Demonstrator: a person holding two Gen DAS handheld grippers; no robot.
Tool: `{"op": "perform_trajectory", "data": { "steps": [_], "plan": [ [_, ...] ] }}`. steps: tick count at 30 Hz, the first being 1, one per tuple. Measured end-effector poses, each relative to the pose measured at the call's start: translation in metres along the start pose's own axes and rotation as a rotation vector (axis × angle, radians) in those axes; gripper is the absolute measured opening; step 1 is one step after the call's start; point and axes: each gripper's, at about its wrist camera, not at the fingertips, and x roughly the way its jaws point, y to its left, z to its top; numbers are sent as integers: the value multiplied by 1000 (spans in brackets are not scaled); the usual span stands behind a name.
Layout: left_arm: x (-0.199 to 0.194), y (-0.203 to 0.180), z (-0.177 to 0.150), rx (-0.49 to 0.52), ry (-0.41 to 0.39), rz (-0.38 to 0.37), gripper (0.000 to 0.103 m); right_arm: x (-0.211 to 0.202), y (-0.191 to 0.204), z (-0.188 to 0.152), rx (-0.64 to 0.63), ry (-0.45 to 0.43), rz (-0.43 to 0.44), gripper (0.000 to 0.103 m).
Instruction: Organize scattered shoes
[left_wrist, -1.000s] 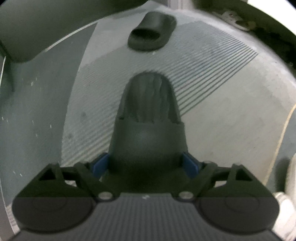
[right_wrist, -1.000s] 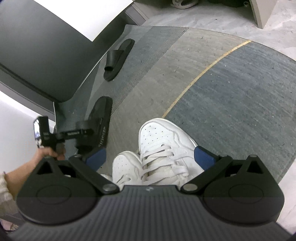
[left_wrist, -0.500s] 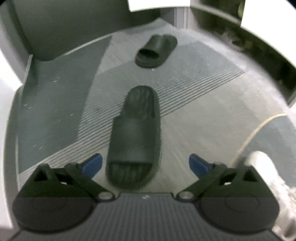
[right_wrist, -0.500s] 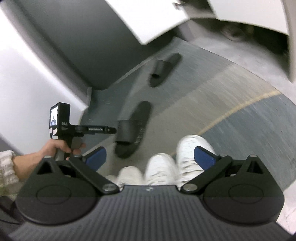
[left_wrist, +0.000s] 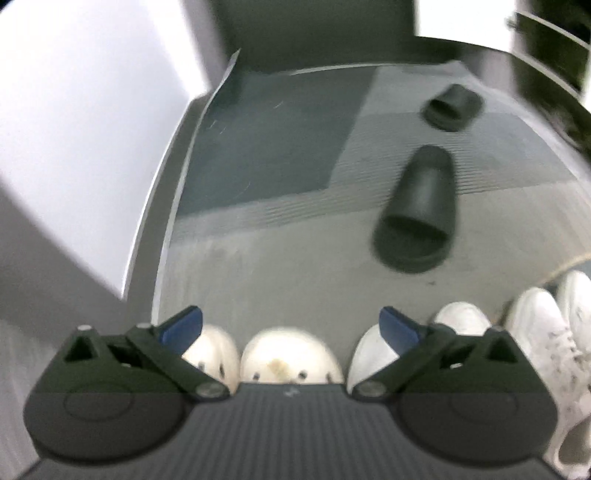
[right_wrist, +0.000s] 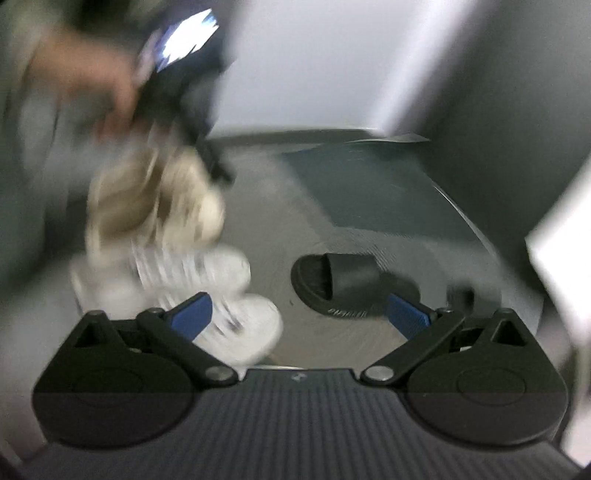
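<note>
A grey patterned carpet (left_wrist: 280, 236) meets white walls. Both the left gripper (left_wrist: 290, 326) and the right gripper (right_wrist: 299, 312) have their jaws spread, holding nothing. Black slides (left_wrist: 419, 206) lie on the carpet beside a row of white sneakers (left_wrist: 539, 332).

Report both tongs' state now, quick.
Left tongs: open, holding nothing; they have just been opening.
Right tongs: open, nothing gripped; the black rubber slide sandal lies on the floor beyond.
</note>
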Motion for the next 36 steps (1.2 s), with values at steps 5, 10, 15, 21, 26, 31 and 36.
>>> {"op": "perform_trajectory", "data": {
  "steps": [5, 10, 15, 21, 26, 31, 36],
  "plan": [
    [32, 22, -17, -148, 32, 31, 103, 111, -10, 12, -722, 213, 145, 103],
    [59, 34, -23, -207, 80, 23, 103, 209, -34, 5, -1266, 376, 251, 103],
    [73, 34, -19, -227, 86, 21, 103, 269, -49, 6, -1415, 434, 283, 103],
    [97, 43, -22, -243, 113, 18, 103, 318, -46, -3, -1488, 537, 393, 103],
    [110, 47, -24, -254, 124, 7, 103, 336, -39, -8, -1455, 639, 441, 103],
    [98, 56, -21, -278, 79, 7, 103, 336, -36, 0, -1261, 724, 362, 99],
    [79, 71, -18, -327, 15, 11, 103, 324, -46, 27, -927, 729, 303, 98]
  ]
}}
